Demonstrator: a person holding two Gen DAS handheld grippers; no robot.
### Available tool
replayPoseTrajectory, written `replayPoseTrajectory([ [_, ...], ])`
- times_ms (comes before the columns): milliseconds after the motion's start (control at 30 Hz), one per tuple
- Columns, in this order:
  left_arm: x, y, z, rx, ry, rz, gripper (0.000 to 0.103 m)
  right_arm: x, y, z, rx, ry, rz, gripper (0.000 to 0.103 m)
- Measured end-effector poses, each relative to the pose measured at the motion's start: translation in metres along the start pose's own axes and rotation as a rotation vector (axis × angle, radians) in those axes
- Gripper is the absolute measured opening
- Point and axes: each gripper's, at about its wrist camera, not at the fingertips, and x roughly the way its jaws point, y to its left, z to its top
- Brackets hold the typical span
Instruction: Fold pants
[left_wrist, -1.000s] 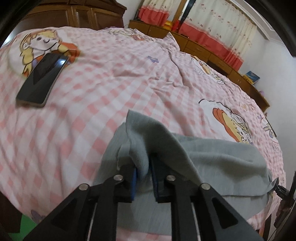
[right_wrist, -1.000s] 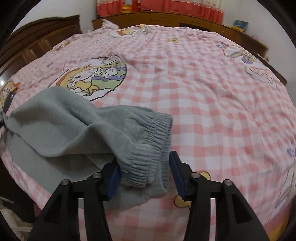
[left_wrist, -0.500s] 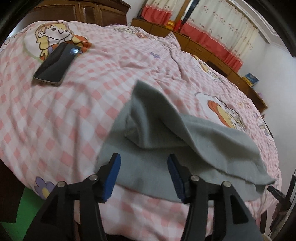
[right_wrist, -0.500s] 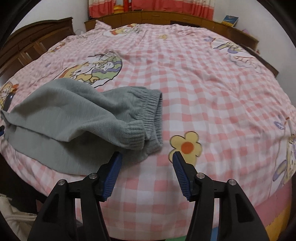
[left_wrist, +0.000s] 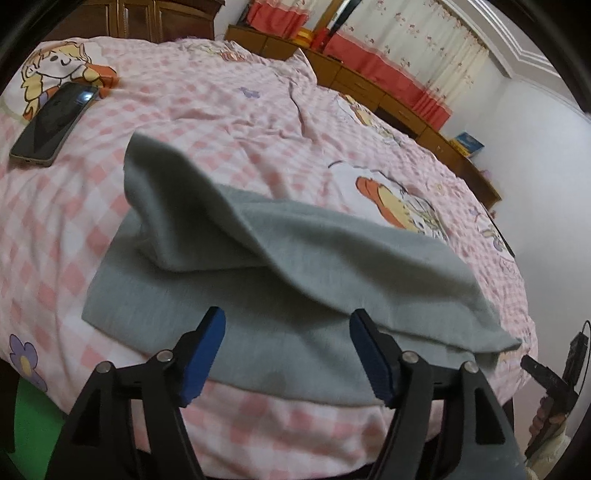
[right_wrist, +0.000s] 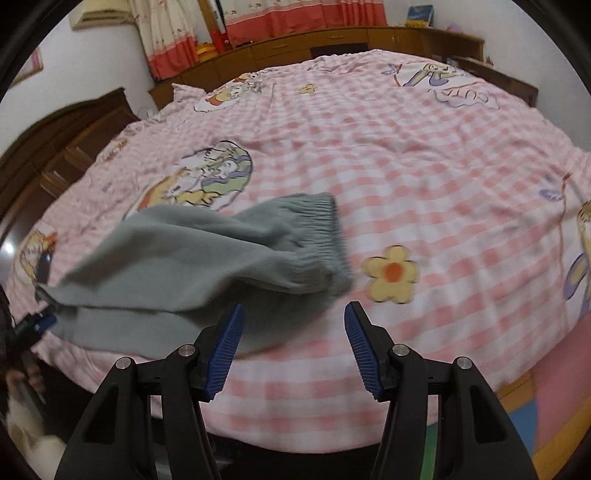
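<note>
The grey pants (left_wrist: 280, 266) lie folded over on the bed (left_wrist: 229, 122), near its front edge, the elastic waistband (right_wrist: 317, 236) bunched at one end. The left gripper (left_wrist: 286, 354) hovers over the lower layer, its jaws opening, nothing clamped between them. The right gripper (right_wrist: 293, 343) stands apart and empty, just short of the waistband. A phone (left_wrist: 55, 122) rests farther back.

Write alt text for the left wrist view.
Grey pants lie folded over on a pink checked bedsheet, near its front edge. The left gripper is just short of them, its jaws opening with nothing between them. A dark phone lies on the sheet at far left.
</note>
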Motion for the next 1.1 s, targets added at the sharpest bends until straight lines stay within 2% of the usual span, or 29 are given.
replayPoseTrajectory([
  [100,0.004,-0.006,0.004,-0.005,0.001,0.005,0.078,0.01,0.017,0.003,0.021,0.016,0.054,0.059],
  [200,0.01,-0.01,0.01,-0.029,0.008,-0.026,0.078,0.031,0.026,0.004,0.051,0.057,0.108,0.062],
  [333,0.023,-0.006,0.017,-0.117,0.0,0.006,0.078,0.06,0.021,-0.003,0.125,0.117,0.125,0.062],
  [400,0.032,-0.003,0.018,-0.163,0.005,-0.008,0.078,0.072,0.017,-0.004,0.169,0.152,0.154,0.062],
  [533,0.045,-0.005,0.023,-0.192,0.016,-0.016,0.077,0.071,0.009,0.013,0.191,0.129,0.16,0.062],
  [600,0.048,-0.009,0.028,-0.183,0.007,-0.021,0.072,0.071,0.004,0.024,0.212,0.126,0.166,0.062],
  [667,0.052,-0.013,0.032,-0.168,0.013,-0.046,0.048,0.077,-0.003,0.034,0.256,0.137,0.176,0.062],
  [700,0.055,-0.014,0.034,-0.165,0.029,-0.053,0.042,0.083,-0.007,0.039,0.286,0.164,0.183,0.061],
  [767,0.06,-0.014,0.037,-0.174,0.06,-0.046,0.03,0.098,-0.012,0.048,0.322,0.234,0.187,0.05],
  [800,0.06,-0.014,0.038,-0.175,0.065,-0.048,0.026,0.102,-0.013,0.051,0.323,0.251,0.178,0.035],
  [867,0.056,-0.014,0.044,-0.165,0.072,-0.057,0.013,0.103,-0.008,0.065,0.291,0.268,0.154,0.027],
  [933,0.048,-0.015,0.056,-0.144,0.068,-0.084,0.009,0.094,0.0,0.08,0.256,0.236,0.158,0.016],
  [1033,0.022,-0.026,0.078,-0.088,0.003,-0.111,0.007,0.063,0.014,0.114,0.193,0.125,0.19,0.015],
  [1100,-0.002,-0.035,0.087,-0.054,-0.051,-0.144,0.007,0.046,0.02,0.121,0.16,0.085,0.206,0.015],
])
